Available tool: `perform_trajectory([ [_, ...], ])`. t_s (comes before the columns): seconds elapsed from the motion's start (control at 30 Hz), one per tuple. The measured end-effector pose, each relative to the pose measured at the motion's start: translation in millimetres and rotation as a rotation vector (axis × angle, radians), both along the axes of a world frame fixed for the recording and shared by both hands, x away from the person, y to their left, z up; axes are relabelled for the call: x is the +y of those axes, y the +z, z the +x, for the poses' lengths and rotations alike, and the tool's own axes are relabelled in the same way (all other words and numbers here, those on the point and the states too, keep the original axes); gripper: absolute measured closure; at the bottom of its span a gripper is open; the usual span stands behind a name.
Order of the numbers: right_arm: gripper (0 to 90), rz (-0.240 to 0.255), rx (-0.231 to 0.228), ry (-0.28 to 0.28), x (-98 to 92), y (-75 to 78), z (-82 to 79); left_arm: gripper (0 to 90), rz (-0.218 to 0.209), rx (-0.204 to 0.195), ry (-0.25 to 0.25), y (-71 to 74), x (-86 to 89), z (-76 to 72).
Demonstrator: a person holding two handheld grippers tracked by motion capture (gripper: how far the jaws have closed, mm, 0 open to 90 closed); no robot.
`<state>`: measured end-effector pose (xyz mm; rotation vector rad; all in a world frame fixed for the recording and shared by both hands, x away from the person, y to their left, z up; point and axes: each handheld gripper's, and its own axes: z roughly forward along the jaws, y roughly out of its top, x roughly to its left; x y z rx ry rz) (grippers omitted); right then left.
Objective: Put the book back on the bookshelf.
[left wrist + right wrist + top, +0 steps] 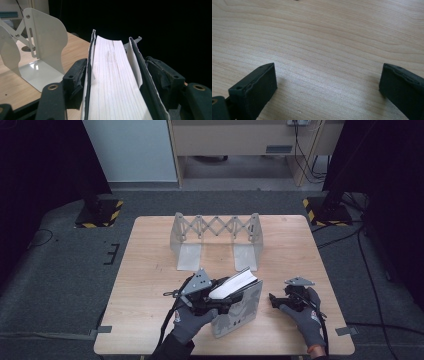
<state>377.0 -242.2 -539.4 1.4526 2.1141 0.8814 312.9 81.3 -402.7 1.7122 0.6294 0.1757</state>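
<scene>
A thick book (239,309) with a grey patterned cover stands tilted on the wooden table (150,285), white page edges up. My left gripper (218,301) holds it from the left side. In the left gripper view the book (112,82) sits between the two black pads (75,77), each against a cover, and the covers flare slightly away from the pages; the left gripper (116,72) is shut on it. To the right of the book, my right gripper (274,301) rests low over the table. Its jaws stand wide apart with only bare wood between them (328,82).
A white metal expanding bookend rack (215,237) stands at the table's far middle, its two base plates pointing toward me; one end plate (45,50) shows close on the left in the left gripper view. Black-and-yellow stand bases sit on the floor beyond both far corners.
</scene>
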Motion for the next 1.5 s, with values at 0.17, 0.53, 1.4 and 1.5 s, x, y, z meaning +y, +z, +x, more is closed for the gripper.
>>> perform_trajectory([
  [0.17,1.8,0.0,0.0,0.0,0.0,0.0,0.0,32.5,0.005,-0.015,0.019,0.0,-2.1,-4.4],
  [0.53,1.7,0.0,0.0,0.0,0.0,0.0,0.0,34.6,0.029,-0.005,0.051,3.6,-7.4,-2.3],
  [1.4,1.7,0.0,0.0,0.0,0.0,0.0,0.0,34.4,0.16,0.005,0.059,11.0,-18.6,7.4],
  [1.5,1.7,0.0,0.0,0.0,0.0,0.0,0.0,31.8,0.173,-0.016,0.059,10.6,-19.7,5.2],
])
